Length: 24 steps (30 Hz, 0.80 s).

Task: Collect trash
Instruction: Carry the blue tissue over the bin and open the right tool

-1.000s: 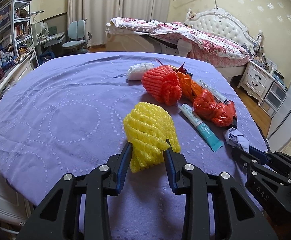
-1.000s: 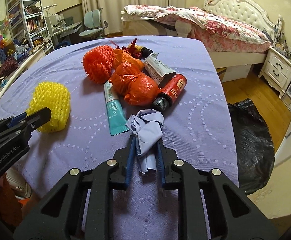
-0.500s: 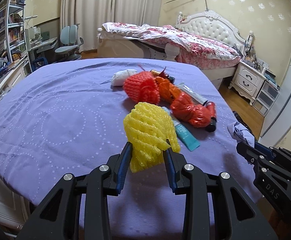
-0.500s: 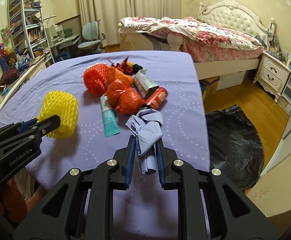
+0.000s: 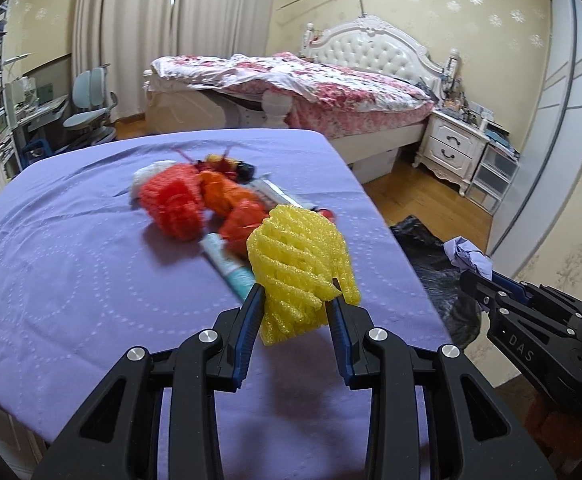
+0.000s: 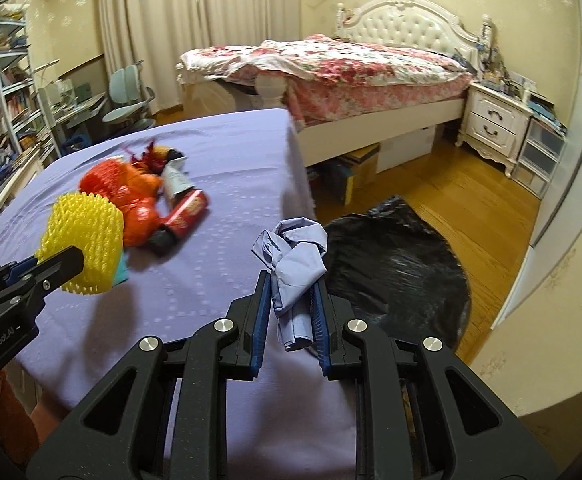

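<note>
Swinging toward the black trash bag (image 6: 395, 264) since earlier: left tongs (image 5: 295, 300) clamp yellow foam net (image 5: 299, 264), now above counter (image 5: 71, 272) edge; right tongs (image 6: 291, 300) pinch crumpled blue paper (image 6: 295, 252), now beside the bag.

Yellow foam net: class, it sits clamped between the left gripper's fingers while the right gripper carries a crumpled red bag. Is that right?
Not quite. The yellow foam net is in the left gripper, but the right gripper carries crumpled pale blue paper, as the right wrist view shows.

Trash pile (image 5: 211, 204) on table motion-blurred.
</note>
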Each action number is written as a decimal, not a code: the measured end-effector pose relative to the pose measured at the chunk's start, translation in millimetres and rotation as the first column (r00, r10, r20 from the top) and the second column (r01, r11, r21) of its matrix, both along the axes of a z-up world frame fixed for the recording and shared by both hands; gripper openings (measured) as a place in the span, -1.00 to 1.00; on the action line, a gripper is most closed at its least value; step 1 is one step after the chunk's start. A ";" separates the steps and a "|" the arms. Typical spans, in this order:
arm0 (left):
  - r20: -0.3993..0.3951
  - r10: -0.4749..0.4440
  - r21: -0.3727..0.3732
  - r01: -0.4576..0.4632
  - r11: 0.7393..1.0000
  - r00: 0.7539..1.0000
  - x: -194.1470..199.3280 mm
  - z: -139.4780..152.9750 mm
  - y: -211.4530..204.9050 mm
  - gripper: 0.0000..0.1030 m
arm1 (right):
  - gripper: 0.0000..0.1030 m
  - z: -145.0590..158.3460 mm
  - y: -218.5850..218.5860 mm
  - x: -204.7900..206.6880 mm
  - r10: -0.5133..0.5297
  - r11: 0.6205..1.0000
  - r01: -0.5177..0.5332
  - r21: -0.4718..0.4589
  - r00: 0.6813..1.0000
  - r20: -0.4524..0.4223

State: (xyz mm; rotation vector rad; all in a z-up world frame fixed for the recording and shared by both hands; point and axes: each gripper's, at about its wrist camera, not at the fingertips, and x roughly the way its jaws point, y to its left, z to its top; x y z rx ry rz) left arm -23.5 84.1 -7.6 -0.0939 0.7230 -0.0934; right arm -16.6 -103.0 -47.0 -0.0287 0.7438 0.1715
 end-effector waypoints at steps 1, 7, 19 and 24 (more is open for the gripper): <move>0.003 -0.011 0.002 0.011 1.000 1.000 2.3 -0.2 -5.1 -0.33 | -0.62 -1.0 -6.9 2.5 -0.015 1.000 0.015 0.002 1.000 -0.001; 0.007 -0.076 0.014 0.076 0.997 0.997 19.9 -3.3 -39.4 -0.33 | -0.62 -7.4 -35.6 14.9 -0.077 0.997 0.077 0.008 0.997 -0.011; -0.015 -0.143 0.044 0.143 0.989 0.990 55.0 -15.1 -89.7 -0.33 | -0.61 -20.7 -72.1 34.5 -0.140 0.990 0.141 0.023 0.990 -0.026; -0.020 -0.156 0.061 0.157 0.986 0.988 66.1 -18.2 -104.5 -0.33 | -0.61 -23.8 -80.7 41.4 -0.155 0.987 0.155 0.027 0.988 -0.028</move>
